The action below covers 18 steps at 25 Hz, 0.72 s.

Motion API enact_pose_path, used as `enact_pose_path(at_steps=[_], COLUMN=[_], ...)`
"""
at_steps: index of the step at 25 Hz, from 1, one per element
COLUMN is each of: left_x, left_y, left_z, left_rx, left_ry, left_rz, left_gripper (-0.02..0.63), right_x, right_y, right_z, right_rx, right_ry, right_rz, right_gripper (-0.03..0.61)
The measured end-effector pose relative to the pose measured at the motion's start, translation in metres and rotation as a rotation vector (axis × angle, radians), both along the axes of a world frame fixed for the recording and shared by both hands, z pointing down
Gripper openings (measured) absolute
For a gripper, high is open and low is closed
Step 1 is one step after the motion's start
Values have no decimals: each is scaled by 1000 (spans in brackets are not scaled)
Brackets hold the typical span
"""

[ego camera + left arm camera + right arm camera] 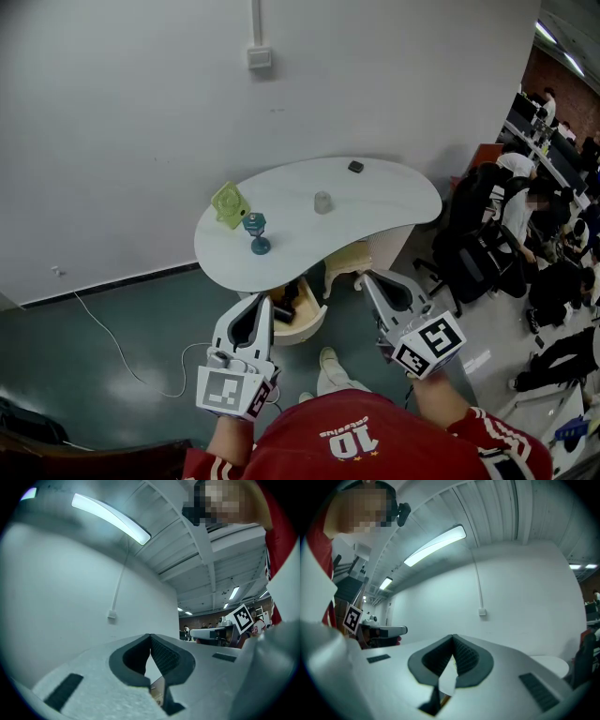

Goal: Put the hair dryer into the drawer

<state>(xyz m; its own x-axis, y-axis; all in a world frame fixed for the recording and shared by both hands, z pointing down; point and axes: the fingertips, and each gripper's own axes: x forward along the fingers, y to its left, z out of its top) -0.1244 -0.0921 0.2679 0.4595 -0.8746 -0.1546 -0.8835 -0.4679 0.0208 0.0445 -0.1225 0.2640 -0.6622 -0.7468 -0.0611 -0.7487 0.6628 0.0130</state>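
The left gripper (263, 306), lower centre-left, was clenched on nothing, idling short of the table (394, 220). Under it the drawer (315, 327) stood open; a dark shape (284, 302) inside was possibly the hair dryer. The right gripper (368, 279) was likewise clenched, empty

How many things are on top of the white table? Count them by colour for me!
Yellow-green thing: 1
Teal thing: 1
Pale cup: 1
Small dark thing: 1
Total: 4
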Motion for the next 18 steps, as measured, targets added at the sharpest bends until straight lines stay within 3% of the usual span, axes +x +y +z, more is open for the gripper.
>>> enact_pose_path(at_steps=[18], left_x=[-16], left_y=[-6], left_z=[5], left_rx=[-21], left_ry=[17], left_rz=[-21], left_gripper=[-5], right_x=[-20], right_y=[-7], right_z=[6], right_rx=[-25], right_ry=[11], right_rz=[-39], right_gripper=[5])
